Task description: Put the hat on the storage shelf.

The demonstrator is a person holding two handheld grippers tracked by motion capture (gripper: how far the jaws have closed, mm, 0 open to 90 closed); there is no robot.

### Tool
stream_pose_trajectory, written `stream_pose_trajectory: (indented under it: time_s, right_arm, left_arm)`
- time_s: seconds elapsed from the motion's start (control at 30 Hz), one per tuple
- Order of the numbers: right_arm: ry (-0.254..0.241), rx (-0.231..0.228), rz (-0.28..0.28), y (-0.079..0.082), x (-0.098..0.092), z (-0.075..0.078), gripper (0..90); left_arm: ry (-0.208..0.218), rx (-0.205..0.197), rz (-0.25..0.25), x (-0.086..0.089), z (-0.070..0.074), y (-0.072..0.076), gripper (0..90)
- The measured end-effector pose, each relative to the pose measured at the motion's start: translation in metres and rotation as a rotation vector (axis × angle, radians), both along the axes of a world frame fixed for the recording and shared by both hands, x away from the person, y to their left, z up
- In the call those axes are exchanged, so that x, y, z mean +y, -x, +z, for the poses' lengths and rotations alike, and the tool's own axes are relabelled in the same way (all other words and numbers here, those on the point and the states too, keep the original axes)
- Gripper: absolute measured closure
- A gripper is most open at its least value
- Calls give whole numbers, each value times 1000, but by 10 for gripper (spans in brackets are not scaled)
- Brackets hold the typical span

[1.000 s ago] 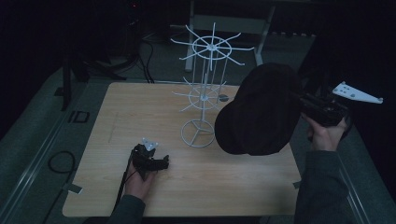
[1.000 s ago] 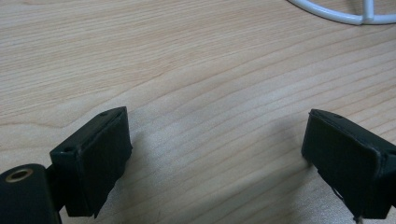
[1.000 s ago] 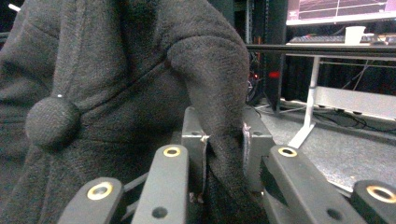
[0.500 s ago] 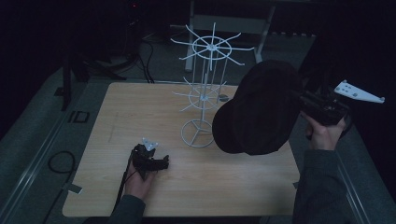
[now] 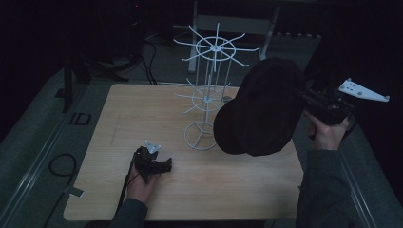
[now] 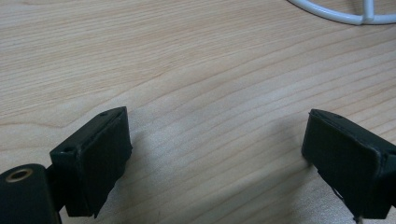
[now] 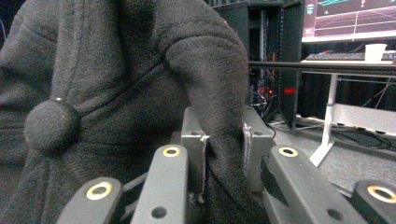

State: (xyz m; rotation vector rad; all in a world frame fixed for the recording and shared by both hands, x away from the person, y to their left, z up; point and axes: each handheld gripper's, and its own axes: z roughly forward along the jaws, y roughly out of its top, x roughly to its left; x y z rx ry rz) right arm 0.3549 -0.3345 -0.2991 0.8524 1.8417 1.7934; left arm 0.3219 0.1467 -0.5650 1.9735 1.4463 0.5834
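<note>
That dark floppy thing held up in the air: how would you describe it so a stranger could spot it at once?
Start at the wooden table and find the tall white wire rack standing on it. Just right of the rack, the right gripper holds up a black cap by a pinched fold of its fabric. It is the one soft, dark, rounded thing here, with a cloth button on its crown.

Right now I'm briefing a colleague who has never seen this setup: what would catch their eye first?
The big black cap, held in the air over the table's right side by the right gripper, whose jaws pinch a fold of its fabric. Next, the white wire rack with spoked tiers, standing on the wooden table left of the cap. The left gripper rests open on the table's near side.
</note>
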Motion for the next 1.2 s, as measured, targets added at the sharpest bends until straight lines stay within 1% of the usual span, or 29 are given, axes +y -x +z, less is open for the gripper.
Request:
stream_pose_trajectory:
  time_s: [0.37,0.77,0.9,1.07,1.2]
  right_arm:
    - [-9,-18,27,0,5,7,759]
    - [-26,-19,56,-3,7,8,756]
    - [-26,-25,61,-3,9,8,753]
    - [-38,-31,73,-3,14,10,753]
    - [-32,-32,76,-5,18,12,753]
  left_arm:
    - [-1,0,-2,0,0,0,86]
    - [-2,0,-2,0,0,0,86]
    - [-2,0,-1,0,0,0,86]
    - [-1,1,-2,0,0,0,86]
    - [0,1,-3,0,0,0,86]
